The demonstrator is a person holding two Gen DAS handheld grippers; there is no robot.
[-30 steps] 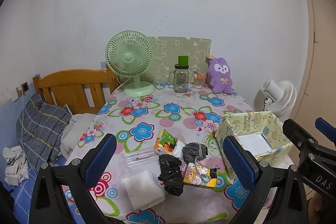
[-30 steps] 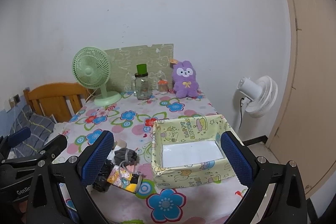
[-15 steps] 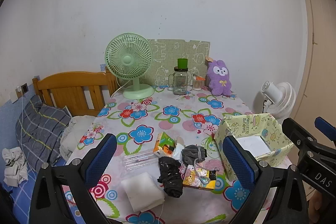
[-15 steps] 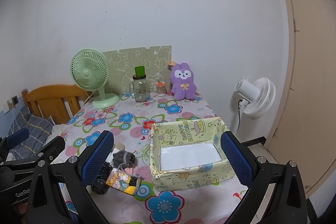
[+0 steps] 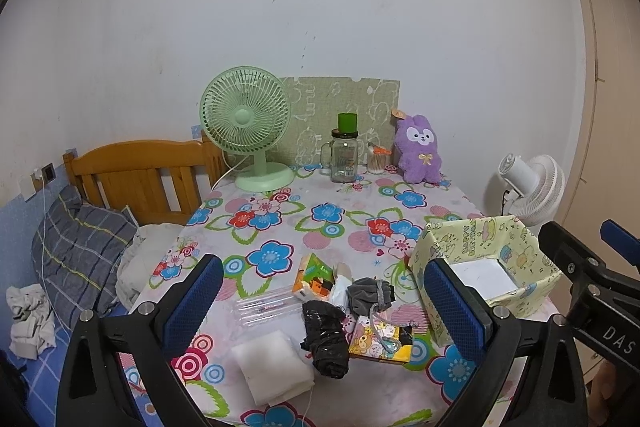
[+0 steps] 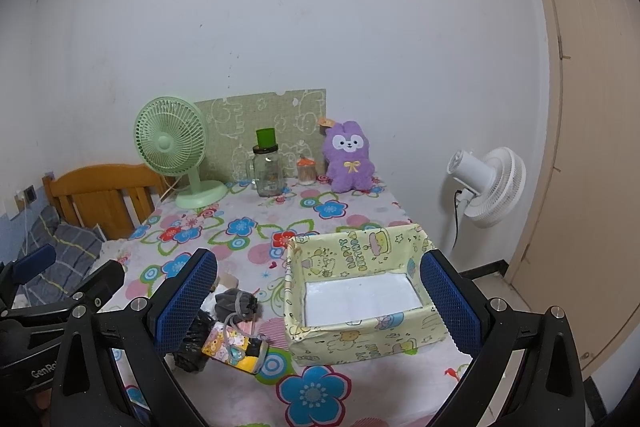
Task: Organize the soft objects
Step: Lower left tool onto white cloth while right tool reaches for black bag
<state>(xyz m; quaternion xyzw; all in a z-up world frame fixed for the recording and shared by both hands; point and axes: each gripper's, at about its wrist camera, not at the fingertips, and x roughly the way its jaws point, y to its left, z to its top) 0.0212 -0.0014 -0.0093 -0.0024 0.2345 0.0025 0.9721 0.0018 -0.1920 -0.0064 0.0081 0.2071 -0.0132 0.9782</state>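
Left gripper (image 5: 322, 305) spread wide and empty, hovering over the near table edge; right gripper (image 6: 316, 301) likewise parted, holding nothing, poised before the box.

Just past the left fingers, one heap of soft things: one white folded pad (image 5: 272, 363) at 7 o'clock of the heap, one black crumpled bag (image 5: 324, 337) at centre, one cartoon-print pouch (image 5: 380, 341) at 4 o'clock, one grey drawstring pouch (image 5: 370, 293) at 1 o'clock, one tissue pack (image 5: 314, 277) at 11 o'clock, one clear tube bundle (image 5: 266, 307) at 9 o'clock.

At 3 o'clock of the heap, one yellow paper box (image 6: 360, 283), open, holding only its white liner.

Likely trouble: items touching and overlapping, so a pinch may drag a neighbour along; thin box walls may buckle or slide if bumped; slick black plastic may slip out.

Far back at 12 o'clock: one green fan (image 5: 246, 123), one glass jar (image 5: 345, 155), one purple plush rabbit (image 5: 418, 151).
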